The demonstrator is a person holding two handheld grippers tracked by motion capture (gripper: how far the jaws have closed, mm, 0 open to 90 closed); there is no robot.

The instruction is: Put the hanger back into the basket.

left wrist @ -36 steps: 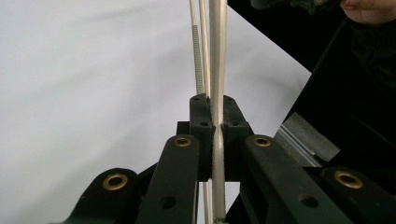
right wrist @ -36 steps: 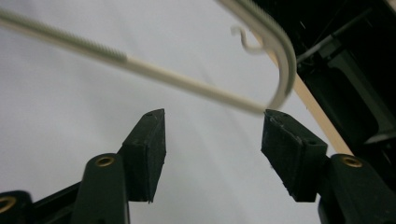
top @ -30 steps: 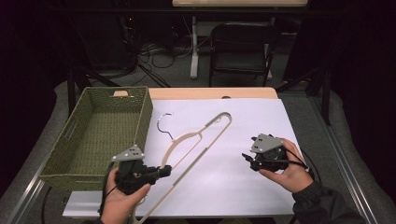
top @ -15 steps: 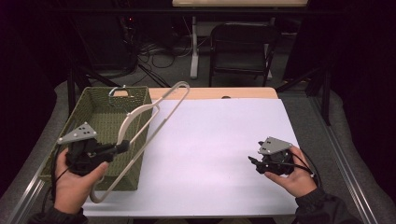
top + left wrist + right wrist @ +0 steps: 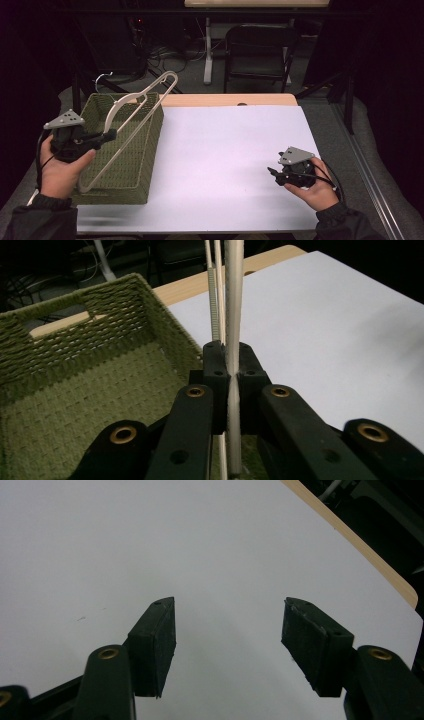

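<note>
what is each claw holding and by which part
The left claw is shut on the hanger, pinching one of its thin side arms, above the basket. The right claw is open and holds nothing.

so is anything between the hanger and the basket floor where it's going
Nothing visible blocks it. The hanger, clamped in the left hand-held gripper, hangs tilted over the green basket, whose woven floor beneath looks bare; the hook end sticks out past the far rim.
</note>
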